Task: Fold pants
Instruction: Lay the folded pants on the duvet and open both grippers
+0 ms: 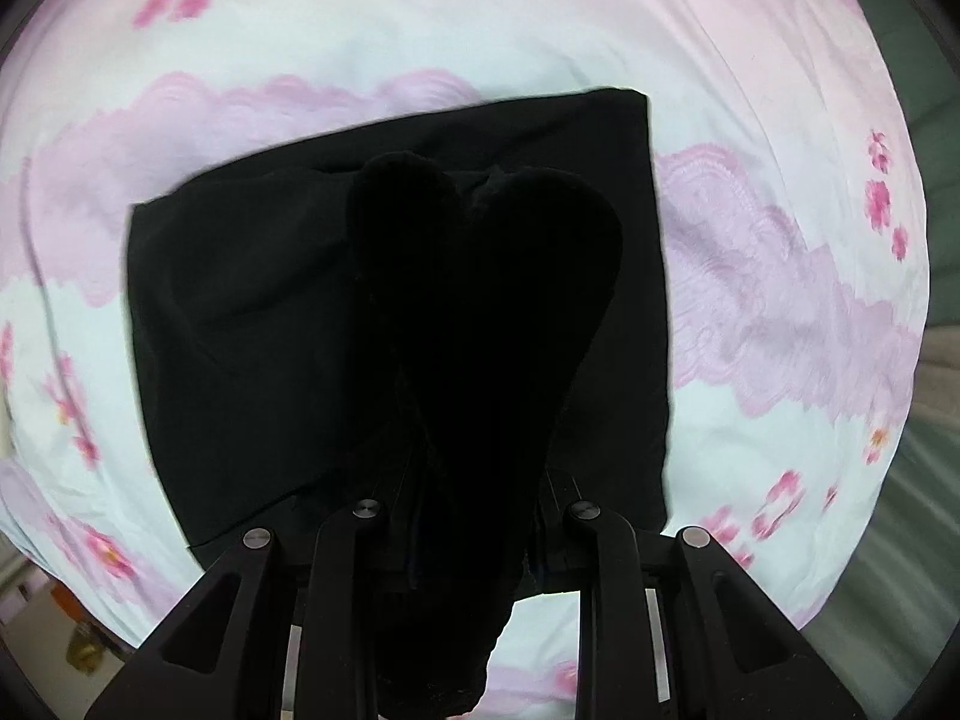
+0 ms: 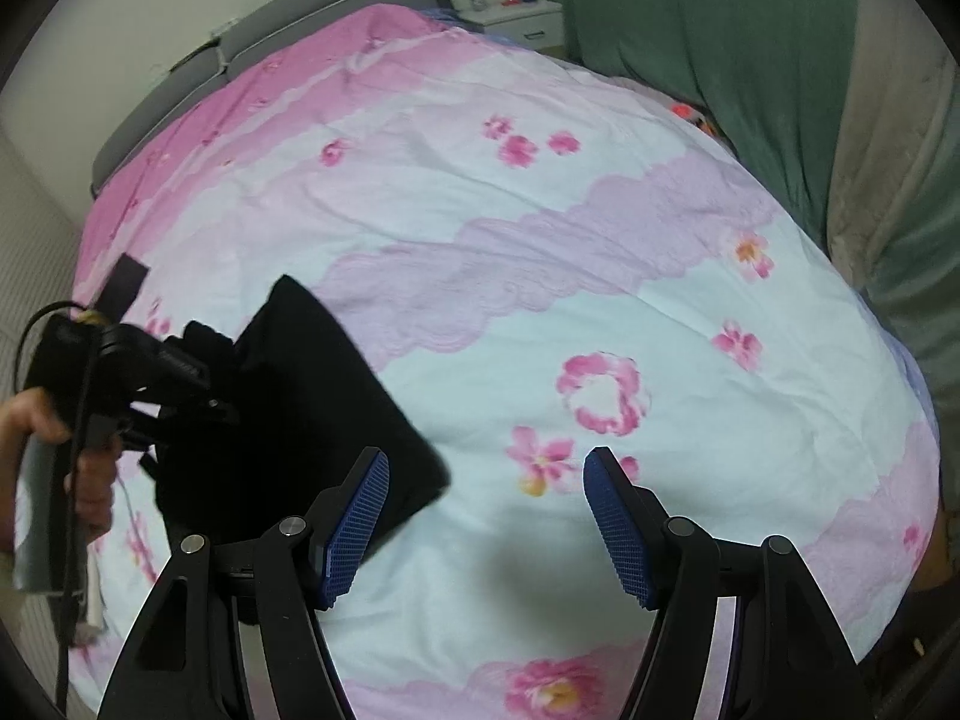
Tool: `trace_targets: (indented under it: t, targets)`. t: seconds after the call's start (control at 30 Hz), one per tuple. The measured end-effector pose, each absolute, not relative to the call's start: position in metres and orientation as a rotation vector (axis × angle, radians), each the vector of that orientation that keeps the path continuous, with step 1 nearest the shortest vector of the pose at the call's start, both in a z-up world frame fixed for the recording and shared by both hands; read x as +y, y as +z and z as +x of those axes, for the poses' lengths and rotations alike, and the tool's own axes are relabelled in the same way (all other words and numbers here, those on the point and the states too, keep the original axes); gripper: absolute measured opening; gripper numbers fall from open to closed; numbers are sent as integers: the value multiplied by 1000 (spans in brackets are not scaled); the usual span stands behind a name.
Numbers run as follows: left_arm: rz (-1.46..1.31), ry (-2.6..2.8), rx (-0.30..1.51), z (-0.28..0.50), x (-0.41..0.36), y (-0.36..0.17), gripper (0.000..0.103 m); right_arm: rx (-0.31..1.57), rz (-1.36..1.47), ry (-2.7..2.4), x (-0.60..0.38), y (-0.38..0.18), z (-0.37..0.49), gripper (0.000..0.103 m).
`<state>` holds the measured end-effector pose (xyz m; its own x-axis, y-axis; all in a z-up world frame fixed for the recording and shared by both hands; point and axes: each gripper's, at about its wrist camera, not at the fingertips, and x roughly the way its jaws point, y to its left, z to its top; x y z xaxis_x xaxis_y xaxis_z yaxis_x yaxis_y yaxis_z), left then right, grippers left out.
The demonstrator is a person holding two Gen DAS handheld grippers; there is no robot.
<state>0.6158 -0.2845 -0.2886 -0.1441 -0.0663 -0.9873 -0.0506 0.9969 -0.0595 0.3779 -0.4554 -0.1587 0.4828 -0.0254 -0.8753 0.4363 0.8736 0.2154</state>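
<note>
The black pants [image 1: 240,324] lie folded into a rough rectangle on the flowered bedspread [image 1: 420,18]. My left gripper [image 1: 474,192] is shut on a black fold of the pants, which wraps over both fingers and hides the pads. In the right wrist view the pants [image 2: 312,384] show at the left with the left gripper [image 2: 180,372] clamped on them and a hand holding its grip. My right gripper [image 2: 486,516] is open and empty, its blue pads [image 2: 360,516] above the bedspread [image 2: 540,276], just right of the pants' near corner.
The bed has a grey headboard [image 2: 252,42] at the far end. A white nightstand [image 2: 522,18] with a bottle stands beyond it. Green curtains [image 2: 720,60] hang along the right side of the bed.
</note>
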Motion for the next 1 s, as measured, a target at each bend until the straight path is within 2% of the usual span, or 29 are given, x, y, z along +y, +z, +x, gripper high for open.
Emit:
trace_targets:
  t: [0.07,0.13,0.17,0.33,0.5,0.73,1.0]
  targets:
    - [-99,-21,1723,621,-292,-294,33,1040,457,-302,-459,-164,377,68]
    - [-149,-62,1737,625,-295,-294,61,1052,466,-313,-464,-172,378,68]
    - [-194,-97,1722,627,-295,-288,65,1056,469,-316,-464,-175,379,68]
    - [-181,-202,1625,625,-283,-247,69,1044,485,-280,-460,-178,381,68]
    - [66,-294,1485,589,-243,-219,71,1032,491,-158,-442,-183,391,68]
    - [179,-161,1508,537,-178,-250,71,1076,466,19,-408,-214,420,68]
    - [66,-56,1588,494,-142,-275,71,1197,468,123,-382,-263,466,68]
